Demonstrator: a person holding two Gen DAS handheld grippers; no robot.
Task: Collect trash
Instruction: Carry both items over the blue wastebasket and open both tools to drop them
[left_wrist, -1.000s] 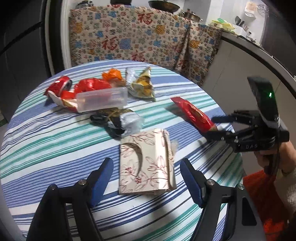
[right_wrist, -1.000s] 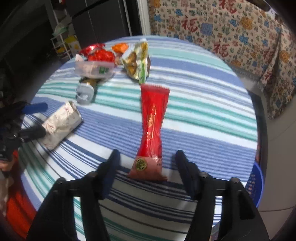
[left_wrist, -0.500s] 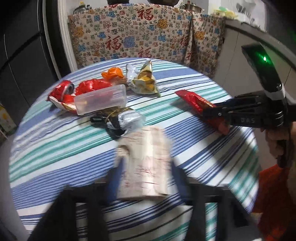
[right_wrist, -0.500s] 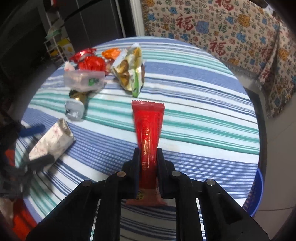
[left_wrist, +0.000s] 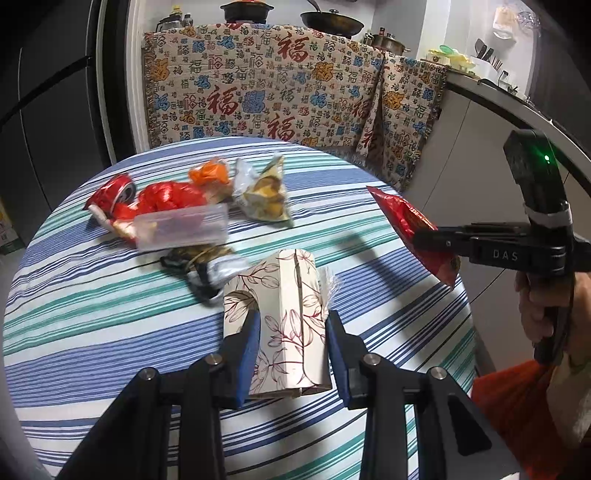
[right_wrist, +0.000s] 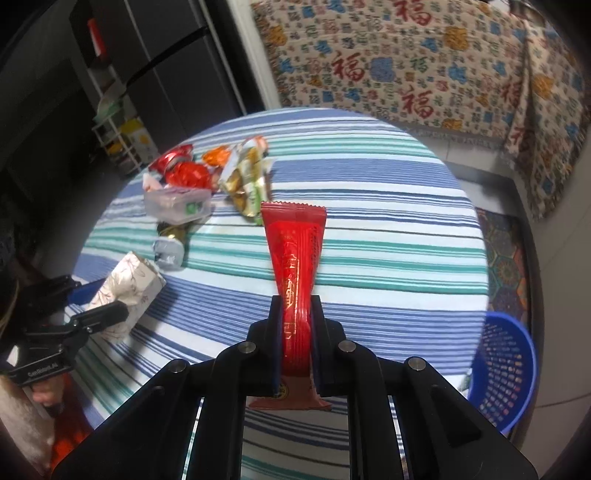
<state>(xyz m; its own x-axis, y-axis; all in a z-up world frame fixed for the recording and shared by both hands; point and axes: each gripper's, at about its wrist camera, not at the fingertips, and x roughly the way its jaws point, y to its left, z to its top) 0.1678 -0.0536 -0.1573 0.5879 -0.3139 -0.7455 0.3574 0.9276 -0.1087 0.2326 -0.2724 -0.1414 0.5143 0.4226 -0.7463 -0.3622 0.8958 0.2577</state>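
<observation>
A cream floral paper packet (left_wrist: 295, 273) stands between the blue pads of my left gripper (left_wrist: 292, 319). The jaws are closing and the pads press its sides; its far end is lifted off the striped table (left_wrist: 92, 314). The right wrist view shows the same packet (right_wrist: 129, 280) in the left gripper (right_wrist: 107, 299) at lower left. My right gripper (right_wrist: 295, 314) is shut on a long red snack wrapper (right_wrist: 293, 240), pinched near its lower end and held above the cloth. From the left wrist view, that red wrapper (left_wrist: 406, 218) hangs from the right gripper (left_wrist: 421, 236) at the table's right edge.
At the table's far side lies a heap of trash: a clear plastic box (left_wrist: 181, 229), red wrappers (left_wrist: 170, 195), an orange wrapper (left_wrist: 208, 173), a yellow snack bag (left_wrist: 266, 192) and a silver-dark wrapper (left_wrist: 207, 266). A blue mesh basket (right_wrist: 506, 376) stands on the floor by the table.
Both grippers have gone from wide open to closed, the left on the floral packet, the right on the red wrapper. Both items have risen off the cloth.
</observation>
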